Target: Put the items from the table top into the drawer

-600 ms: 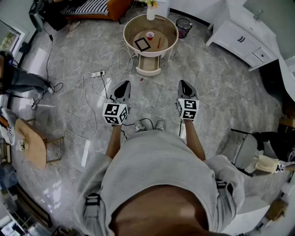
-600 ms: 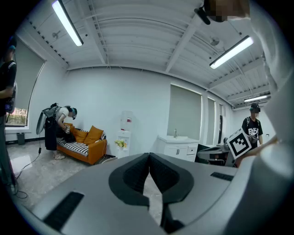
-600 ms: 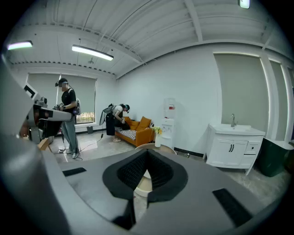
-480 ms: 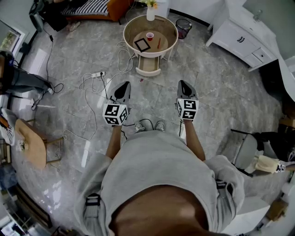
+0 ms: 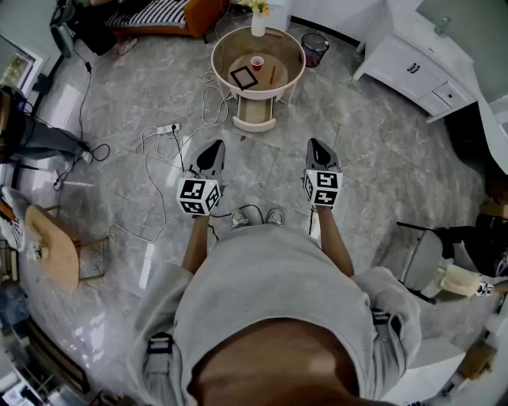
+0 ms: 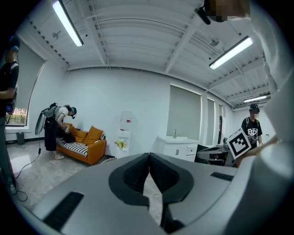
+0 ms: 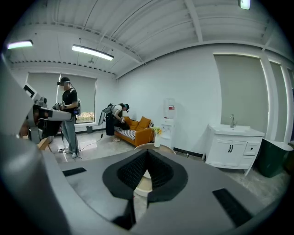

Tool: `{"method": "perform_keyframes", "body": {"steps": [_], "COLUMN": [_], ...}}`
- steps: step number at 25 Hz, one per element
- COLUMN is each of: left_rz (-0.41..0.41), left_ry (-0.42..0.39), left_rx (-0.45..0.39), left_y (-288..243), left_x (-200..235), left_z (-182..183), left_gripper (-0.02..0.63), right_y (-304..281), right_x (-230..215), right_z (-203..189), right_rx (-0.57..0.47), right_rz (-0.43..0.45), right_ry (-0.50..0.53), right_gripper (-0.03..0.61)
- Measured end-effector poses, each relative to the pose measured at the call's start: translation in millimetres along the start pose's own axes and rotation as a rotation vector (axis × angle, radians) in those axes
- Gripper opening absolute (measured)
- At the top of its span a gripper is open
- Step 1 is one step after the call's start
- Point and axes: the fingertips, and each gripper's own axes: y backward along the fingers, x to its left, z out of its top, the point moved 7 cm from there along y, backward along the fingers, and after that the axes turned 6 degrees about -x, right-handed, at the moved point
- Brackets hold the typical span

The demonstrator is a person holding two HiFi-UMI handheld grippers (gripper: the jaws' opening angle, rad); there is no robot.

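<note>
Left claw and right claw pinched shut, empty. Only the head view shows the round counter and its red cup.

From my head, the round beige table at twelve o'clock stands far off. The thin red stick-like thing and the black-framed square thing on it are too small for me to name. The white vase has its flowers cut by the top edge. My right gripper, jaws pressed together, covers most of that table.
</note>
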Motion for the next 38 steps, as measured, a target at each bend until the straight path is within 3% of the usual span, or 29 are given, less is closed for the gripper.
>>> {"method": "perform_keyframes", "body": {"steps": [11, 27, 38], "left_rz": [0.01, 0.041, 0.056], "left_ry": [0.012, 0.026, 0.028], "left_rx": [-0.002, 0.016, 0.025], "left_y": [-12.8, -47.4, -61.7], "left_x": [-14.6, -87.1, -88.1], "left_z": [-2.6, -17.8, -20.6], "left_gripper": [0.015, 0.015, 0.015], "right_y": [8.4, 11.1, 3.6], "right_x": [-19.4, -85.3, -87.8], "right_z": [-6.5, -25.6, -30.8], "right_rx": [0.001, 0.002, 0.001], "right_rz": [0.008, 0.061, 0.093], "right_ry": [-0.01, -0.022, -0.025], "right_gripper": [0.023, 0.023, 0.023]}}
